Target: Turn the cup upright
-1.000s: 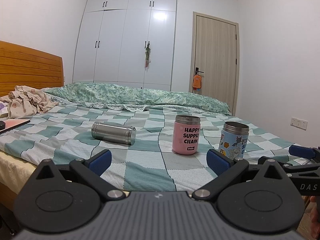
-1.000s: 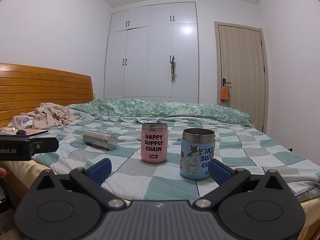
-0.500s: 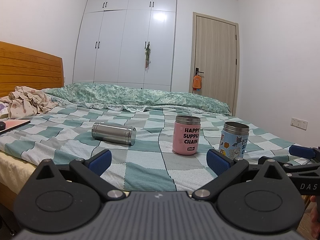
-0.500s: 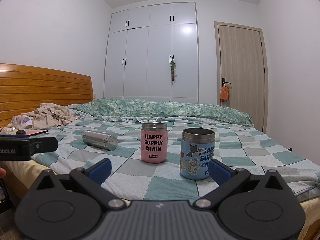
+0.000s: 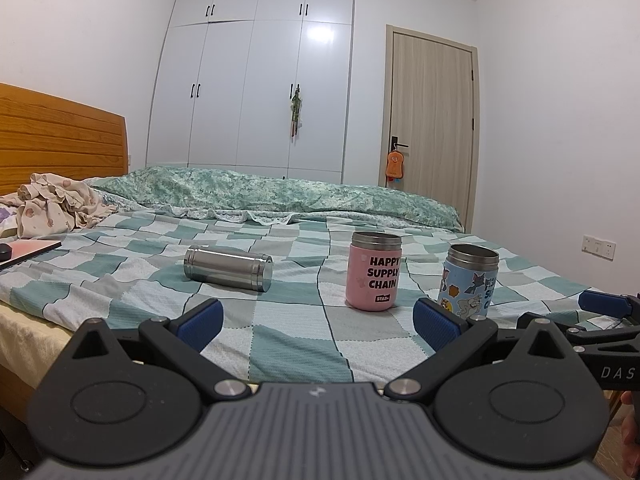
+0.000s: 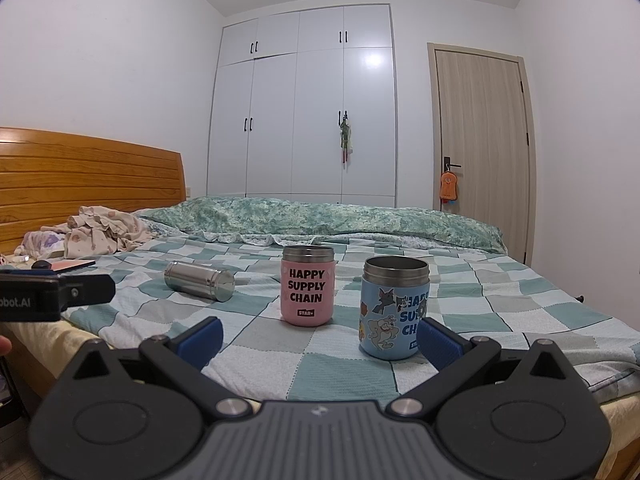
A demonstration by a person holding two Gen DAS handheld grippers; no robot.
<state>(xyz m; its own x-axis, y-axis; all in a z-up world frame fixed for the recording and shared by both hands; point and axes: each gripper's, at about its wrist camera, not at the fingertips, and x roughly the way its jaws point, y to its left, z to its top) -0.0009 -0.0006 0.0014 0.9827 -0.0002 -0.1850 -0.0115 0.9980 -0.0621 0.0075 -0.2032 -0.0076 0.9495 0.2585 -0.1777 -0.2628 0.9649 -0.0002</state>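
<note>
A silver steel cup [image 5: 228, 268] lies on its side on the checkered bedsheet [image 5: 304, 344]; it also shows in the right wrist view [image 6: 199, 281]. A pink cup [image 5: 374, 277] marked HAPPY SUPPLY CHAIN stands upright to its right, also in the right wrist view [image 6: 307, 291]. A blue cartoon cup [image 5: 470, 280] stands upright further right, also in the right wrist view [image 6: 394, 312]. My left gripper [image 5: 318, 322] is open and empty, short of the cups. My right gripper [image 6: 318, 340] is open and empty, near the blue cup.
A wooden headboard [image 6: 88, 176] is at the left, with crumpled clothes [image 6: 100, 236] and a pink flat item [image 5: 28, 249] by it. A rolled green quilt [image 5: 280, 196] lies along the far side. The bed's near edge [image 6: 60, 340] is just below the grippers.
</note>
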